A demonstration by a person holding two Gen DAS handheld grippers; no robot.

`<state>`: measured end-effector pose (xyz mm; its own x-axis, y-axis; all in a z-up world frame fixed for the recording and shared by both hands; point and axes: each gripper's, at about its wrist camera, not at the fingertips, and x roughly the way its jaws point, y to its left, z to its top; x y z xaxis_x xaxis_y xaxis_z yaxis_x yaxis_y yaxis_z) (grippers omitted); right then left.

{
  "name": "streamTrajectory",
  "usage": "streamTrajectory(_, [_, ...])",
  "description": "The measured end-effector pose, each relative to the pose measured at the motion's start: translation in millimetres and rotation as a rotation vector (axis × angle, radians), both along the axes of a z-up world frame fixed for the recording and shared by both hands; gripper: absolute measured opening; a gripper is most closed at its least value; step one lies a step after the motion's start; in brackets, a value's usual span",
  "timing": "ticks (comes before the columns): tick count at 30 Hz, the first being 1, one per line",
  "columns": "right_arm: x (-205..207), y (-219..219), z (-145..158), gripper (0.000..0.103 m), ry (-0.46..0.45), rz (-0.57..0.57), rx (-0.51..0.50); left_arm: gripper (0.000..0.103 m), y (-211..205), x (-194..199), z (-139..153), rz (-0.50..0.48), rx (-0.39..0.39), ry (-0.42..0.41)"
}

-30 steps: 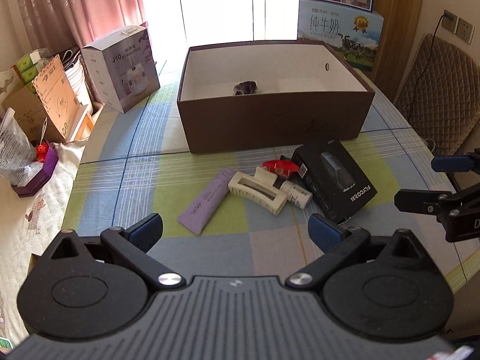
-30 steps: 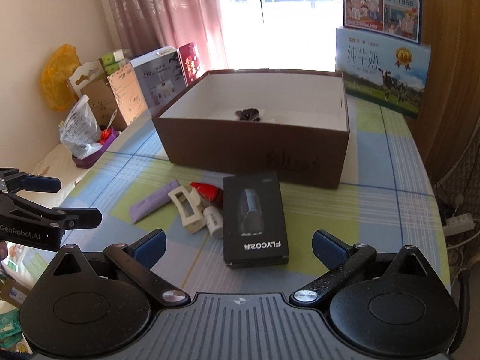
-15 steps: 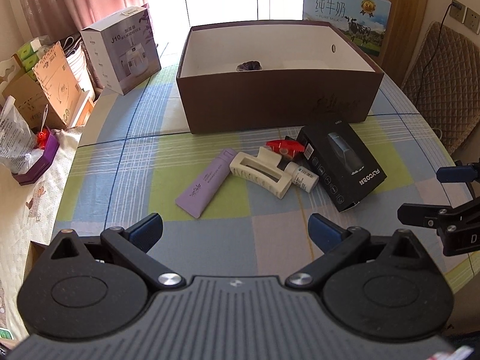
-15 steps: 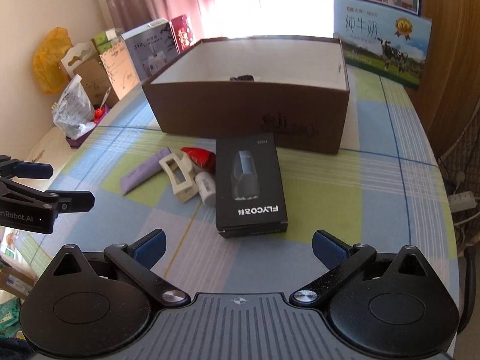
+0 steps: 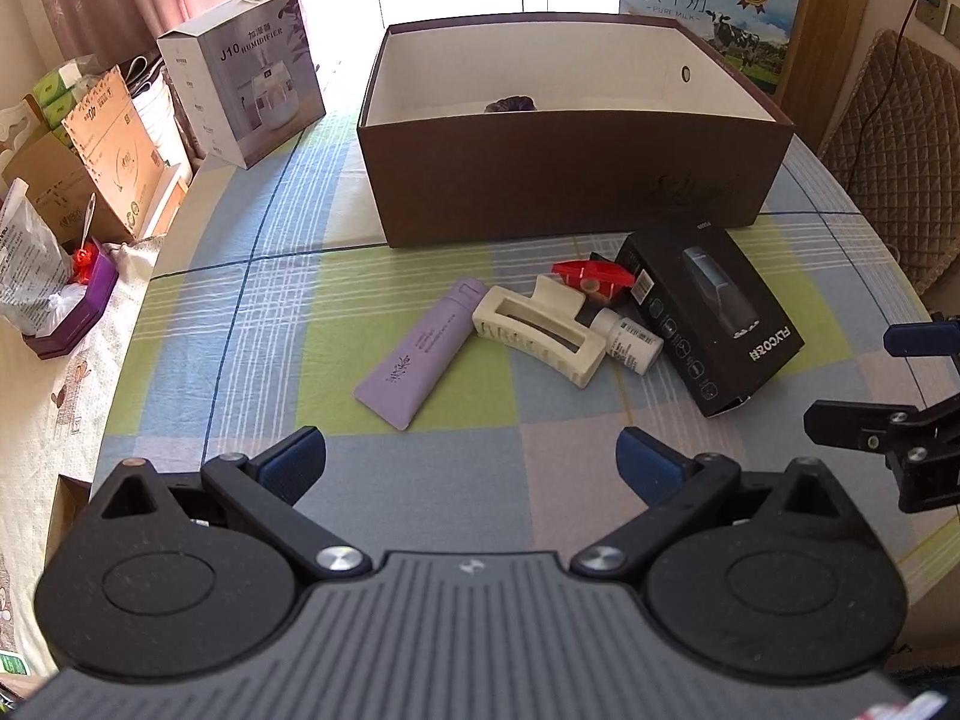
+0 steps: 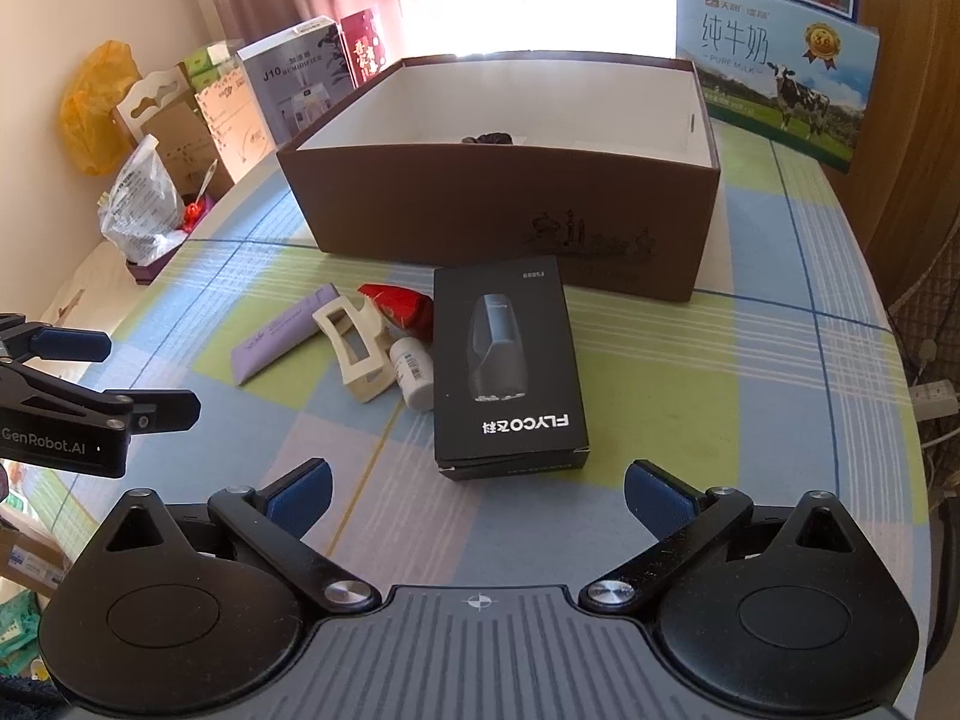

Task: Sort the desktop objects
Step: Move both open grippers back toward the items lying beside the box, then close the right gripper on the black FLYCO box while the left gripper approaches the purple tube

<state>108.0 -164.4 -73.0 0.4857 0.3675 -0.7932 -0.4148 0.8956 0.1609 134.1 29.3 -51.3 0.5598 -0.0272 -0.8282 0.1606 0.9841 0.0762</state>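
Right wrist: shaver box [image 6: 509, 360] before gripper [image 6: 477, 495]

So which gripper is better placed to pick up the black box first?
Right. The black box lies straight ahead of the open right gripper, just beyond its jaws. From the left gripper, also open, it sits off to the right, with the purple tube nearer.

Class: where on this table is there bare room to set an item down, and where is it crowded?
Bare cloth lies left of the purple tube and right of the black box. Crowded: hair clip, white bottle and red item bunch before the brown box.
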Motion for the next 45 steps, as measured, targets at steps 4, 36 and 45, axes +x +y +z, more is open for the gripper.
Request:
streamTrajectory(4, [4.8, 4.5, -2.7, 0.101, 0.005, 0.001, -0.002, 0.102, 4.3, 7.5, -4.3, 0.001, -0.010, 0.014])
streamTrajectory(36, [71.3, 39.0, -47.4, 0.101, -0.024, -0.019, -0.104, 0.096, 32.6, 89.0, -63.4, -0.102, 0.099, 0.050])
streamTrajectory(45, [86.0, 47.1, -55.1, 0.091, -0.048, -0.015, -0.139, 0.091, 30.7, 113.5, -79.1, -0.154, 0.106, 0.062])
